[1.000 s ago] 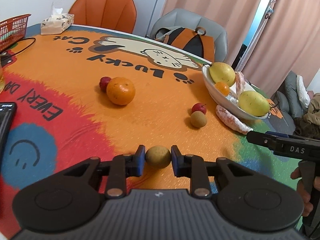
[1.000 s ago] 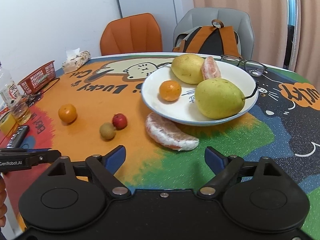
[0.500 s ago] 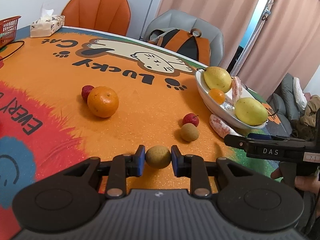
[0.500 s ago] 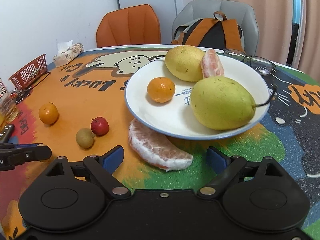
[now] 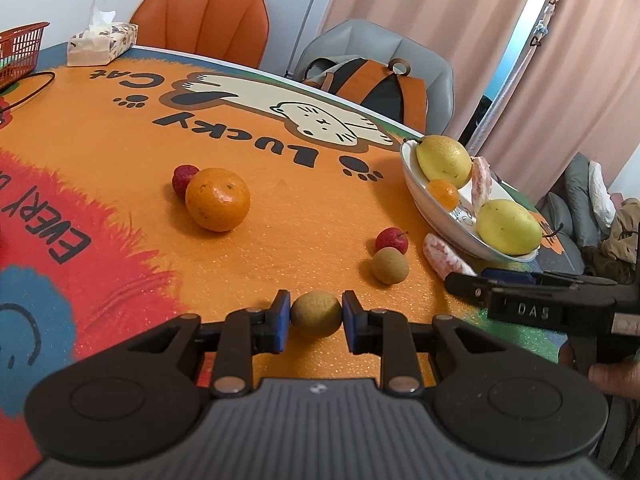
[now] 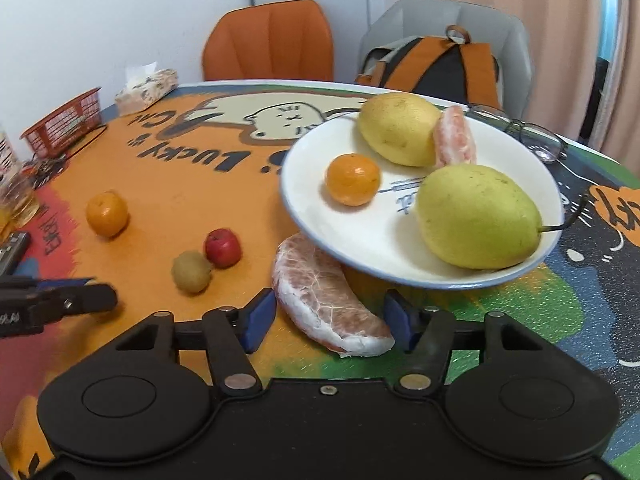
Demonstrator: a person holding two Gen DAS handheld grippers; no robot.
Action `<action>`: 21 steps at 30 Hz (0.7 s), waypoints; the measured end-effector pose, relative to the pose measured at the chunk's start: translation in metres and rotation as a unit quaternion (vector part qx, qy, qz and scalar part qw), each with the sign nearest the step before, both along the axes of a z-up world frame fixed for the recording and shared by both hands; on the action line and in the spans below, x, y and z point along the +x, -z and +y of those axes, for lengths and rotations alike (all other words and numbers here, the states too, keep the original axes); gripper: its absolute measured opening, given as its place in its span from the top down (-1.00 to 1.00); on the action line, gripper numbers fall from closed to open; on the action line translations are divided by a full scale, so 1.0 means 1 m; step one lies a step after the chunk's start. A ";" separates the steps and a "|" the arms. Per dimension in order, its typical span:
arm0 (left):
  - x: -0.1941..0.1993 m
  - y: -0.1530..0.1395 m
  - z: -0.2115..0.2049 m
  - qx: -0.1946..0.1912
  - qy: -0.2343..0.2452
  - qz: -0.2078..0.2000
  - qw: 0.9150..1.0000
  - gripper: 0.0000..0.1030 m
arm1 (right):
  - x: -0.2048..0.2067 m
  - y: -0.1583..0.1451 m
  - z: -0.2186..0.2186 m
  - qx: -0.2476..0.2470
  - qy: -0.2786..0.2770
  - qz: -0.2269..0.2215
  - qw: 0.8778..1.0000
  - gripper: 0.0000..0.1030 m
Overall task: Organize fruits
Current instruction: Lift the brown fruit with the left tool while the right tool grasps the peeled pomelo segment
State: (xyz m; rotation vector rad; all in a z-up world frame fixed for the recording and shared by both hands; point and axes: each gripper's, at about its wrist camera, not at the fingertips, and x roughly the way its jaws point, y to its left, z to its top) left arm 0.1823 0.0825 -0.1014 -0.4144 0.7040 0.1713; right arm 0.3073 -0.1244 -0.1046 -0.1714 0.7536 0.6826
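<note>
My left gripper (image 5: 316,314) is shut on a small brown longan (image 5: 316,315) held just above the table. The jaws of my right gripper (image 6: 330,316) are closing around a peeled pomelo segment (image 6: 328,308), which lies on the table against the white plate (image 6: 312,208); the pads stand close to its sides without clearly pressing. On the plate are two yellow pears (image 6: 478,216), a small orange (image 6: 353,179) and another pomelo segment (image 6: 456,140). Loose on the cloth are a second longan (image 6: 191,272), a red fruit (image 6: 222,247), an orange (image 5: 218,199) and another red fruit (image 5: 182,176).
A tissue box (image 5: 102,42) and red basket (image 5: 18,46) stand at the table's far left. Glasses (image 6: 532,136) lie behind the plate. Beyond the table are an orange chair (image 5: 208,20) and a grey chair holding a backpack (image 5: 372,88). A phone (image 6: 12,248) lies at the left edge.
My right gripper moved forward to the pomelo segment beside the plate and its jaws narrowed around it. The left gripper kept its hold on the longan.
</note>
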 end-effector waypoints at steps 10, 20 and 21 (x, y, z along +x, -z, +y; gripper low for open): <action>-0.008 -0.002 0.002 -0.003 0.000 -0.004 1.000 0.49 | -0.025 -0.005 0.008 -0.012 -0.030 0.008 0.999 0.03; -0.013 -0.004 0.005 -0.005 0.000 -0.005 1.000 0.49 | -0.033 -0.010 0.018 -0.014 -0.049 0.016 0.999 -0.06; -0.014 -0.004 0.006 -0.004 -0.001 -0.006 1.000 0.49 | -0.033 -0.009 0.019 -0.016 -0.049 0.014 0.999 -0.08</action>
